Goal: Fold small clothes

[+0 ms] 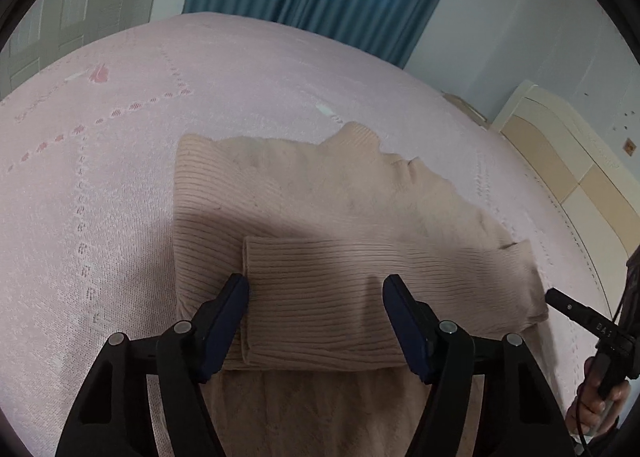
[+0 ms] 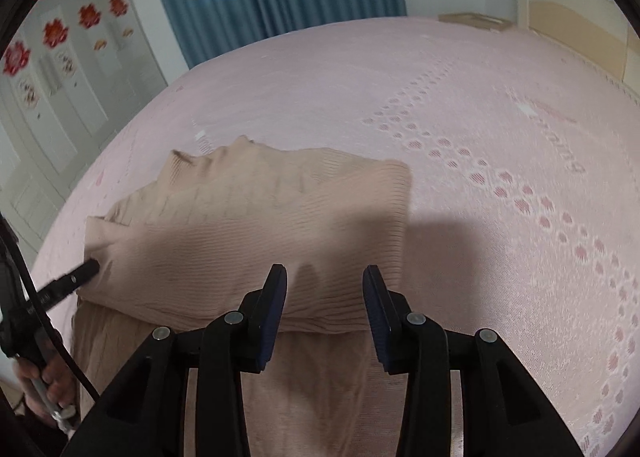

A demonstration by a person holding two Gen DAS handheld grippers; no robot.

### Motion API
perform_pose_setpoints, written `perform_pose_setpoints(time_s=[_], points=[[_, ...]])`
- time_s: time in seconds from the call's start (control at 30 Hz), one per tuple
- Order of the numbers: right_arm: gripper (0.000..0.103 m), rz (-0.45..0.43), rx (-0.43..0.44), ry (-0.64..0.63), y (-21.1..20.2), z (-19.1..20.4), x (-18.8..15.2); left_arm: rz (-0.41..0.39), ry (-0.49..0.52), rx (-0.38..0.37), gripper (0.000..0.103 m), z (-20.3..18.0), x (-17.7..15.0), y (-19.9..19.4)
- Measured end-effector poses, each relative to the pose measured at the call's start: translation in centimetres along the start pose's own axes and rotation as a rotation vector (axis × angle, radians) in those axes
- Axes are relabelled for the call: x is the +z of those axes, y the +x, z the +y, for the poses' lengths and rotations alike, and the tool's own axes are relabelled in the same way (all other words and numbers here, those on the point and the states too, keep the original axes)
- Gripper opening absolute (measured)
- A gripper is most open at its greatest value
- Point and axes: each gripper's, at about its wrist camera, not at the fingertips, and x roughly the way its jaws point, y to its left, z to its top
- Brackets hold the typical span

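**Sweater folded on the bed, both claws spread**

A pink bed (image 1: 280, 69) is seen carrying a beige sweater (image 1: 304, 193), laid flat near its middle with a sleeve (image 1: 360, 281) folded across it. The left claw (image 1: 316, 289) and right claw (image 2: 325, 281) are held wide over the sweater, gripping nothing.

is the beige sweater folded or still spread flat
Partly folded: a ribbed sleeve lies across the beige sweater body on the pink bedspread.
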Motion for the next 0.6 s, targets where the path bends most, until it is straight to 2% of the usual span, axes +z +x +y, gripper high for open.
perform_pose_setpoints(time_s=[0.13,0.37,0.6], points=[[0.039,0.009,0.027,0.031,0.4,-0.5,0.4,-0.015,-0.027,0.019,0.067,0.3,0.1,0.1],[0.039,-0.005,-0.052,-0.052,0.6,1.0,0.5,-0.053,-0.043,0.046,0.067,0.3,0.5,0.3],[0.039,0.002,-0.057,-0.048,0.9,0.7,0.5,-0.036,-0.057,0.048,0.065,0.4,0.6,0.9]])
